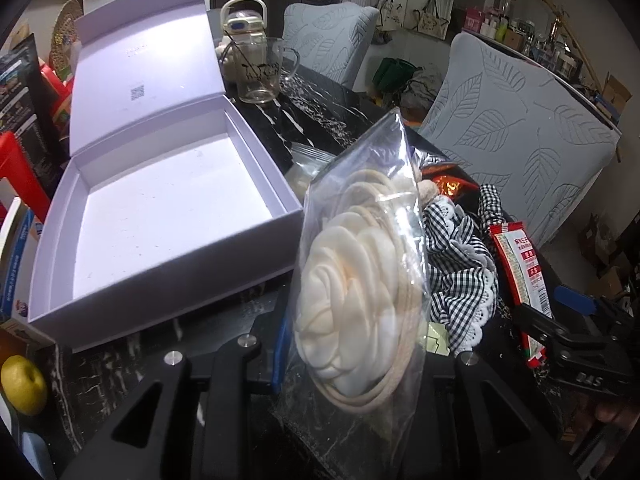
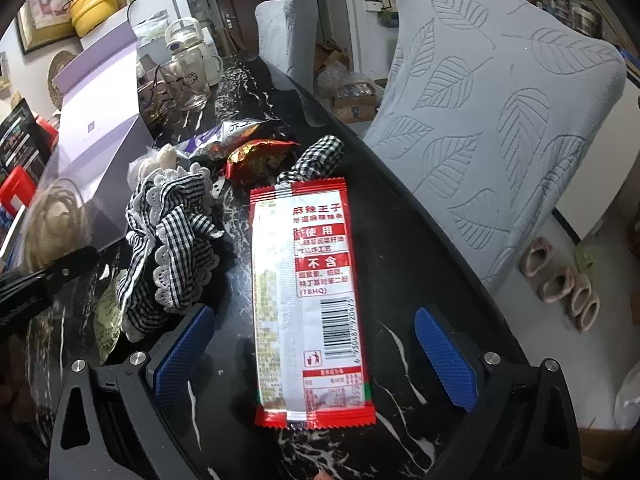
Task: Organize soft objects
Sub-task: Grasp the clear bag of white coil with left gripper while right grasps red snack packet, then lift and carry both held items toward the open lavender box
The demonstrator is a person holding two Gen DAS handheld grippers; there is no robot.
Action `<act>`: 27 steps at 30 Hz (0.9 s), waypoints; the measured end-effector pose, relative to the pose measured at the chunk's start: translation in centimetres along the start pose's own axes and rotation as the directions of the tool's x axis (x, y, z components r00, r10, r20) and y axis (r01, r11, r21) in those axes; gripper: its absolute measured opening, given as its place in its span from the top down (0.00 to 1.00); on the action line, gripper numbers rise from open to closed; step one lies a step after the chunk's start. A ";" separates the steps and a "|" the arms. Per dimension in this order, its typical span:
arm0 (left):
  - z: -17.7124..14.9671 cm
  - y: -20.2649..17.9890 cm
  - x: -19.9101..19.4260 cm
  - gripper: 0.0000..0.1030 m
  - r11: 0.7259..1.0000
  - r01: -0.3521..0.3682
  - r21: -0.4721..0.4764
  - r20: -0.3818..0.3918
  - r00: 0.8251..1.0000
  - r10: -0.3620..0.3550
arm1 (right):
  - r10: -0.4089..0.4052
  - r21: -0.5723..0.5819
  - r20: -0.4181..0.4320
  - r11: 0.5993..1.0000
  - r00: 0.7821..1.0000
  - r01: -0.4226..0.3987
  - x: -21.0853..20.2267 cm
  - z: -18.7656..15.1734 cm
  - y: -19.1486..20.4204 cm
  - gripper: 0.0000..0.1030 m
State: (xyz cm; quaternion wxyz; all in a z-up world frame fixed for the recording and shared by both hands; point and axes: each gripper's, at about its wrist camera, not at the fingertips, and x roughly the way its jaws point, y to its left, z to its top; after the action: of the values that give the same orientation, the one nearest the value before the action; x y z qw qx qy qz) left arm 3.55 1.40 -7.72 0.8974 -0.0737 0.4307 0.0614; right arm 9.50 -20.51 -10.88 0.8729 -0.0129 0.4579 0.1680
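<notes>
Plastic filled the near field of your left gripper point(image 1: 352, 364): you had it pinched on the clear bag point(image 1: 360, 264), gripped low at the bag's bottom so the cream braided cushion point(image 1: 348, 280) and its coiled cord stood upright above the fingers, off the black marble table point(image 1: 120, 364). That hold looked chosen for carrying, since a slack bag taken by its lower edge keeps the soft load from sliding out of the grip. Just left of and beyond that gripper sat the lavender box point(image 1: 172, 208), lid propped open behind it and floor bare, so I judged it the place the bag was meant to go. To the right of the bag lay the gingham scrunchie point(image 1: 460, 272) with its lace edging, another soft piece not yet sorted. Your right gripper point(image 2: 316, 352) was spread wide, blue pads on either side of the red snack packet point(image 2: 308, 300) without touching it; the packet lay flat on the table, lengthwise between the fingers, as though you were lining up to take it across its narrow width. Left of that gripper the scrunchie was heaped, and farther ahead lay crumpled foil wrappers point(image 2: 256, 156). Beyond those stood the glass mug point(image 2: 188, 80) and, off the table's far edge, the leaf-patterned chairs point(image 2: 500, 120).
</notes>
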 end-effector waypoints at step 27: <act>-1.2 0.1 -1.9 0.74 1.000 0.013 -0.003 0.012 1.000 -0.013 | 0.006 0.003 0.015 1.000 1.000 -0.006 -1.6 -1.6 0.0 0.55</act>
State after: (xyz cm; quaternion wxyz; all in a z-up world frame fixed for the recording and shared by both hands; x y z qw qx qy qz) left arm 1.48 1.16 -6.97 0.9002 -0.0774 0.4247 0.0564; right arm 7.34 -21.21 -10.54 0.8757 -0.0087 0.4518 0.1700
